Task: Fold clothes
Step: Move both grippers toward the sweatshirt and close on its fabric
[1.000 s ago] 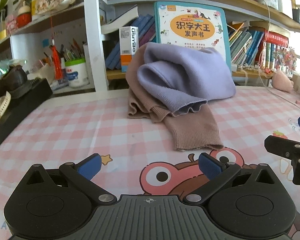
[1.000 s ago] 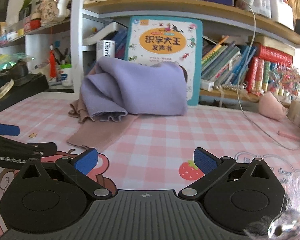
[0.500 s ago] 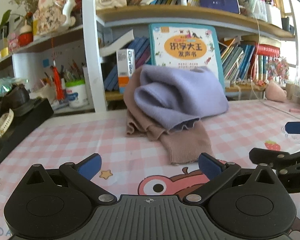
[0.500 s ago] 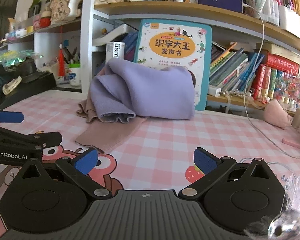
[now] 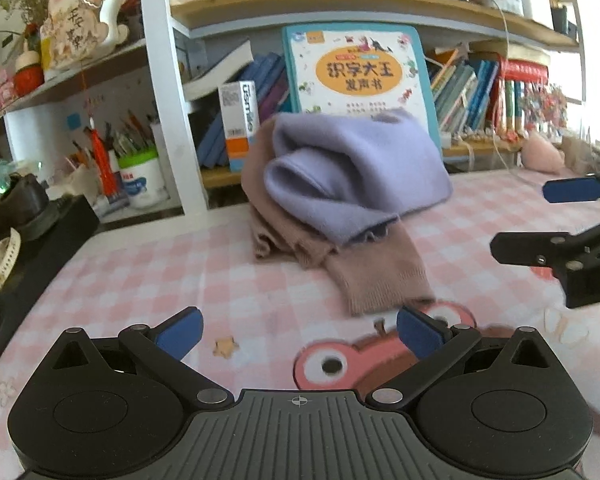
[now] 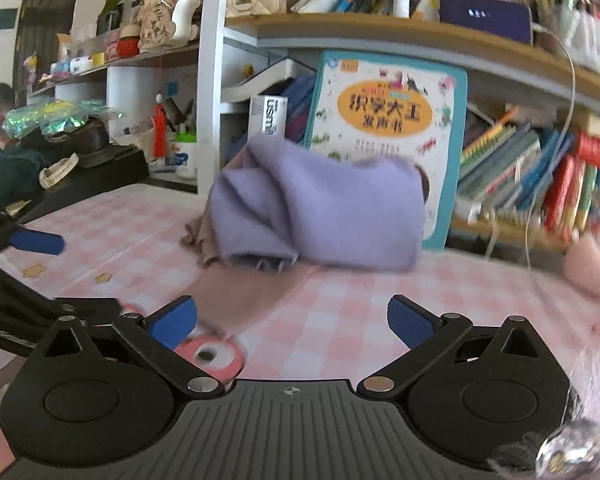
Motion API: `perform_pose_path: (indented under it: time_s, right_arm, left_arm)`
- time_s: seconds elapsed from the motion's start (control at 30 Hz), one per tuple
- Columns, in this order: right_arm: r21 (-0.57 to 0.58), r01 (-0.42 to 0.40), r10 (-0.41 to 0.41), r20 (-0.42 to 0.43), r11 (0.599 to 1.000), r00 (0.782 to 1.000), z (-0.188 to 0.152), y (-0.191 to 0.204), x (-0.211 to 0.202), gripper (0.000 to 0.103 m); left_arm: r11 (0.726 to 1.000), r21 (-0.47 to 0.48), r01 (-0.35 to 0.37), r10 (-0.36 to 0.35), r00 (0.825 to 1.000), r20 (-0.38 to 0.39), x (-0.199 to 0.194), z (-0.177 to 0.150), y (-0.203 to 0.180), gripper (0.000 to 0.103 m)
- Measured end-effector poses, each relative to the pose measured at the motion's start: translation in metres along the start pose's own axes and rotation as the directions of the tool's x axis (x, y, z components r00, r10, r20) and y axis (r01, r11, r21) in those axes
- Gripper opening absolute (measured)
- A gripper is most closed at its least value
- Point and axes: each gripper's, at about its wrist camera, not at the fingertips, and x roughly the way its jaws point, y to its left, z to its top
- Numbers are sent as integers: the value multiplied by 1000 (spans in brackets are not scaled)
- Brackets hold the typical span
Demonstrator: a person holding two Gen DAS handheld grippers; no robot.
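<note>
A crumpled lilac sweater [image 5: 352, 176] lies on top of a brown knit garment [image 5: 376, 272] on the pink checked tablecloth [image 5: 148, 276], against the bookshelf. Both show in the right wrist view, the lilac sweater [image 6: 332, 208] over the brown garment [image 6: 248, 292]. My left gripper [image 5: 298, 330] is open and empty, short of the brown sleeve end. My right gripper [image 6: 290, 318] is open and empty, close to the brown sleeve. The right gripper's fingers [image 5: 540, 248] show at the right of the left wrist view; the left gripper's fingers [image 6: 36, 240] show at the left of the right wrist view.
A large children's book [image 5: 358, 72] stands behind the clothes on a shelf full of books. A pen pot [image 5: 140, 176] and a black box with a shoe [image 5: 24, 208] are at the left. A pink plush toy [image 6: 588, 268] and a white cable lie at the right.
Both grippers have moved forward toward the clothes and tilted up a little. The right gripper has drifted left, its view now blurred. Both jaws stay open; the clothes have not moved.
</note>
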Motion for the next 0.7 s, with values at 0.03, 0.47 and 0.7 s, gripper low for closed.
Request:
perform_pose_path:
  time_s: [0.03,0.47,0.7]
  right_arm:
    - [-4,1,-1,1,1000,1000,4,-4,5,103]
    - [195,-2,-6,39,981,999,-5,-69,32,103]
    - [193,27,-28,0,981,1000,-11,-78,34,103]
  left_arm:
    - [1000,-8,8,-8,1000,3,1,4,1,103]
    - [998,-5,65,-65,998,3,47,44,-12,103]
    - [997,15,71,-71,997,4,77,53,-26,98]
